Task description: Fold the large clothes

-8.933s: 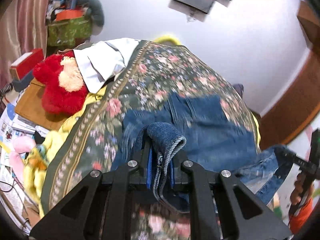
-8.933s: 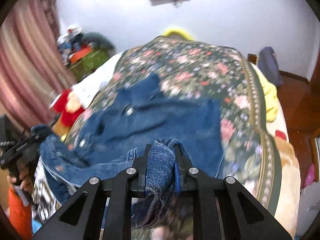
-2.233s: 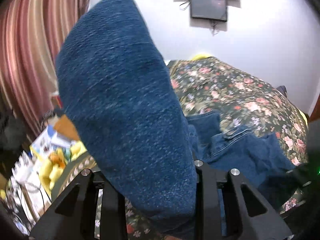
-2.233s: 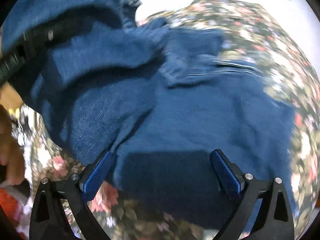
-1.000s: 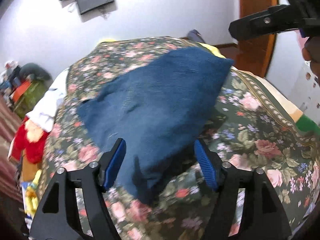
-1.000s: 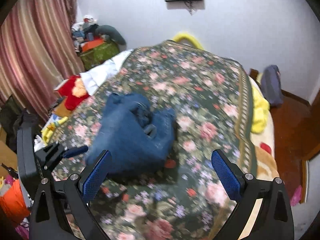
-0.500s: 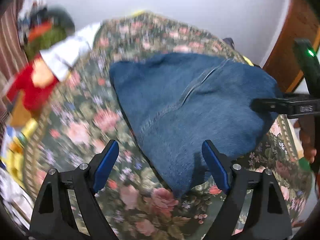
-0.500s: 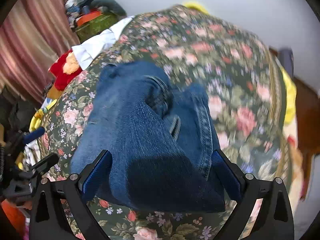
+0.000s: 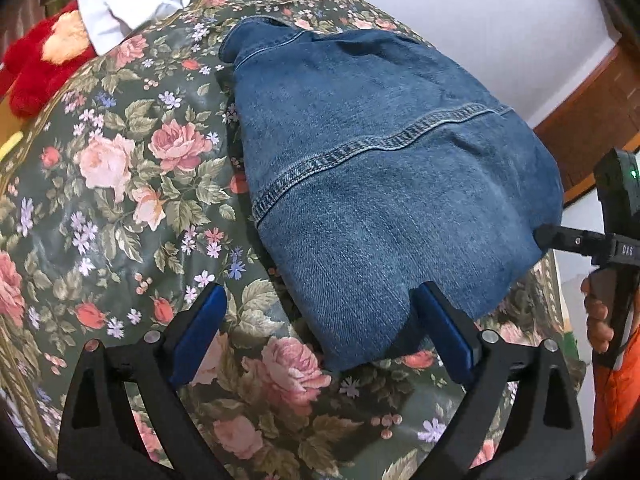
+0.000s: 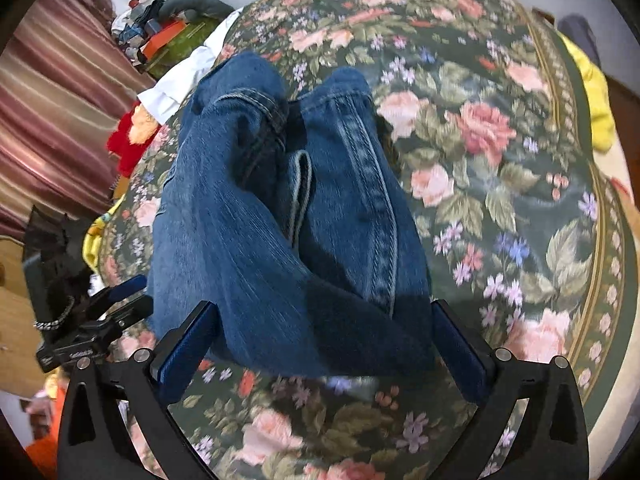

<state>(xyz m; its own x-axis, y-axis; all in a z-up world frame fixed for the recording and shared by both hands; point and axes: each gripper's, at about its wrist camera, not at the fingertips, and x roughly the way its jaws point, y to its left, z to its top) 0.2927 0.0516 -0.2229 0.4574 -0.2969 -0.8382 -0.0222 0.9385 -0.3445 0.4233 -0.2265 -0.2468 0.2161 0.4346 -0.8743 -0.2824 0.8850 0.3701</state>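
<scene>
Floral bedspread (image 9: 120, 168) carries folded denim jacket (image 9: 384, 176), lengthwise toward wall.

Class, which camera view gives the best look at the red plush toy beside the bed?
The left wrist view: the red plush toy shows larger and sharper at the bed's edge. In the right wrist view the toy is small and blurred.

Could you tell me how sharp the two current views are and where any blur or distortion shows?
Left wrist: crisp, denim jacket stitching clear, fisheye bulging the floral bedspread. Right wrist: softer, motion-smeared along the jacket's near edge, dark vignette at corners.
</scene>
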